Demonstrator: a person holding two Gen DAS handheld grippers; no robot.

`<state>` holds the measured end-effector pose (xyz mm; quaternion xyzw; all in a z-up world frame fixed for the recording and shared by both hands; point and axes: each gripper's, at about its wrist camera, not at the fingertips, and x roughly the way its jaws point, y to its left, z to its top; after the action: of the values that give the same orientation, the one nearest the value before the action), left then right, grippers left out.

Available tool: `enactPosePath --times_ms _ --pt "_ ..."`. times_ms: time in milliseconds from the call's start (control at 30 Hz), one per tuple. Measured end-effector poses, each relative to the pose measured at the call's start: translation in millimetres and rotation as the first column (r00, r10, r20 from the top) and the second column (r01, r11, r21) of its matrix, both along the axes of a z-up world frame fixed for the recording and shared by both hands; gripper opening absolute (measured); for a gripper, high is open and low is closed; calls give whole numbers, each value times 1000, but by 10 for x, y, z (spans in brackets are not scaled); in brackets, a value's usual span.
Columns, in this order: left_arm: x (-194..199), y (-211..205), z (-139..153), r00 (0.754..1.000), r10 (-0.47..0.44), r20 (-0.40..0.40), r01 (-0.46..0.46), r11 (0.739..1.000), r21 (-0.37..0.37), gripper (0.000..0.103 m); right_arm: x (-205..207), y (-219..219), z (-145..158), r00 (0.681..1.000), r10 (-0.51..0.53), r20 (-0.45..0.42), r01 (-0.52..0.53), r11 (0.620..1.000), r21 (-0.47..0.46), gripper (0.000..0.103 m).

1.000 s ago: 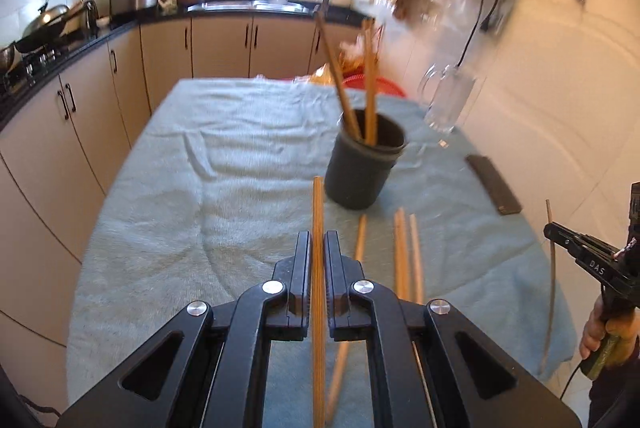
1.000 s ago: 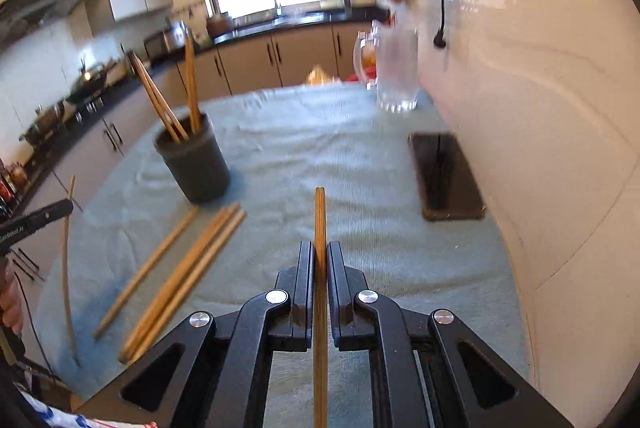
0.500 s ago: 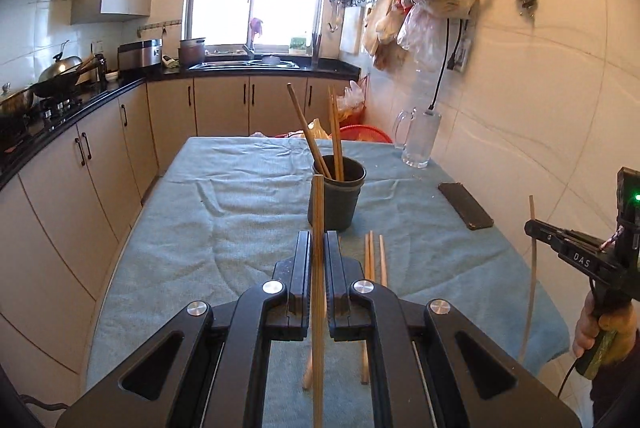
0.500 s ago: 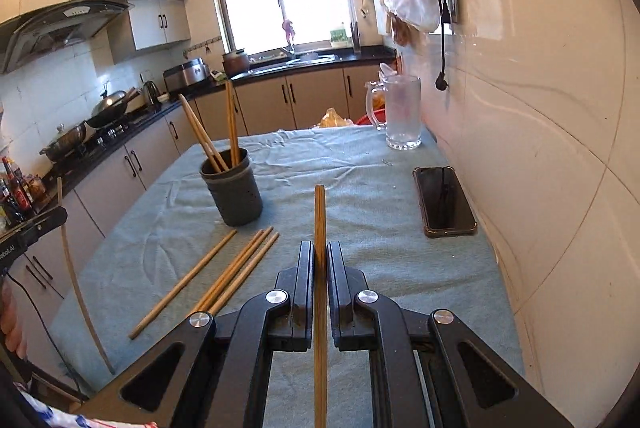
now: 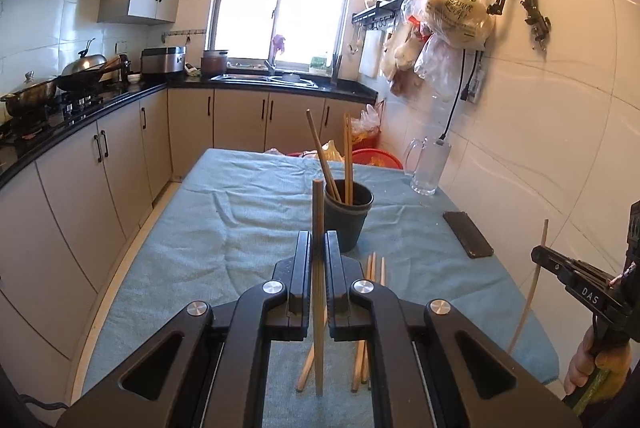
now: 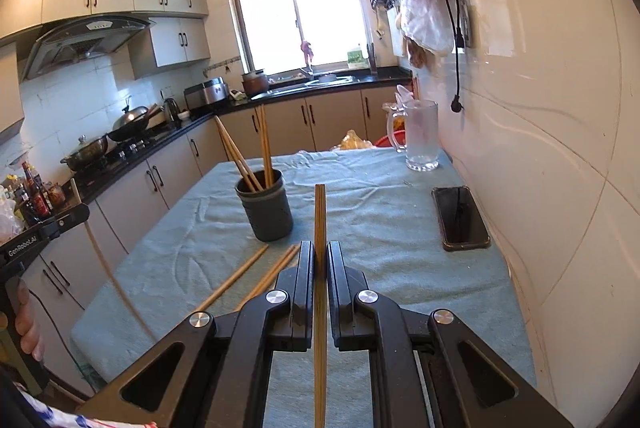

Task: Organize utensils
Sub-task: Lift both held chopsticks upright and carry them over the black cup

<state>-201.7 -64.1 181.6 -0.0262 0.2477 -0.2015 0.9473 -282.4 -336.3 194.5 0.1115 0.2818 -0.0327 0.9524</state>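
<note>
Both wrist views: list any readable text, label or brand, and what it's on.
"DAS": white letters on the black right gripper, seen side-on from the left wrist view.
"GenRobot.AI": white letters on the black left gripper, seen from the right wrist view.
Green print on the clear plastic bag hanging from the wall hooks: too blurred to read.
Labels on the dark glass bottles by the stove: too small to read.

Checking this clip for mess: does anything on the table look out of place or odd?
Yes: several chopsticks lie loose on the blue cloth beside the dark cup instead of standing in it. A phone also lies near the wall. Nothing spilled or broken.
</note>
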Motion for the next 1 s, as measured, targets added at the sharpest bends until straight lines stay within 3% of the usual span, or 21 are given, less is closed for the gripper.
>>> enactPosePath --times_ms 500,733,1000 --pt "246 -66 223 998 -55 13 55 998 -16 5 367 -51 287 998 32 49 -32 999 -1 6" --pt "640 -141 416 995 -96 0 96 995 -33 5 747 -13 461 996 60 69 -59 998 -10 6" --pt "1139 -287 796 995 -85 54 90 991 -101 5 1366 24 887 982 94 164 -95 995 0 6"
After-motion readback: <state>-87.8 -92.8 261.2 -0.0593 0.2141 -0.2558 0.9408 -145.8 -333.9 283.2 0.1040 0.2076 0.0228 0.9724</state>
